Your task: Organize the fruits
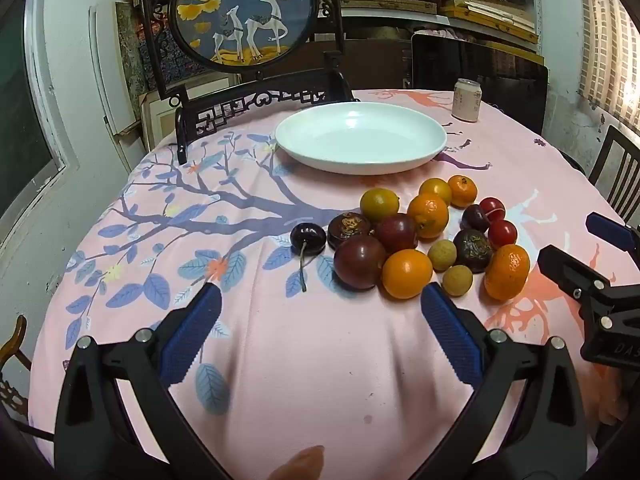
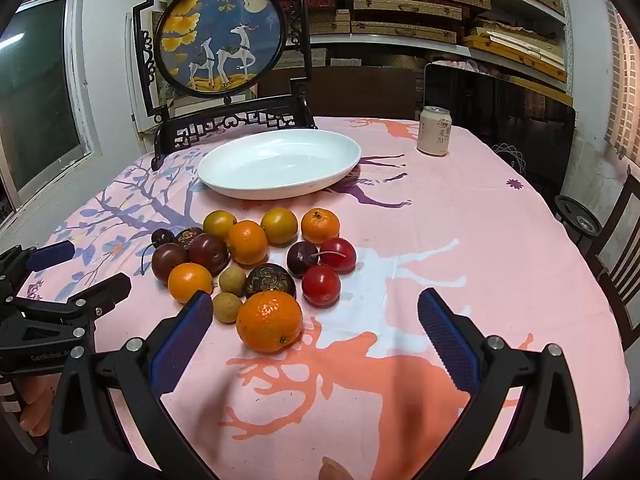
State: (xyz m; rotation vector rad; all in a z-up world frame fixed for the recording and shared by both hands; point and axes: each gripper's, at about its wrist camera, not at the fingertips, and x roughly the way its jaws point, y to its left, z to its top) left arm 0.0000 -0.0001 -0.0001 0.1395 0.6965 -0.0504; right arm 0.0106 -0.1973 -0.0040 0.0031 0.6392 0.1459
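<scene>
**Both grippers wide, plate waiting**

Here we go: the fruits (image 2: 248,264) sit in a loose cluster on the pink cloth (image 2: 460,240), and the white plate (image 2: 224,184) stands empty just beyond them, near but not touching. Nothing is in the plate yet, so the sorting looks barely begun.

The left gripper (image 1: 320,312) hangs over the near side of the pile, jaws released and empty, tilted down toward the table. The right gripper (image 2: 316,320) does the same from the other side, spread wide, nothing between its pads.

Nearest the right gripper is a big orange (image 2: 269,322), sitting at the front of the pile. That looks like the sensible first pick: it is free on its near side. The smart way is to bring the pads down on either side of it and close gently, since a round fruit will roll. Beside it a small tan fruit (image 2: 227,307) could get nudged.

On the left, the cherry (image 1: 308,238) lies a little off from the rest, an easy target, though its stem may snag.
</scene>
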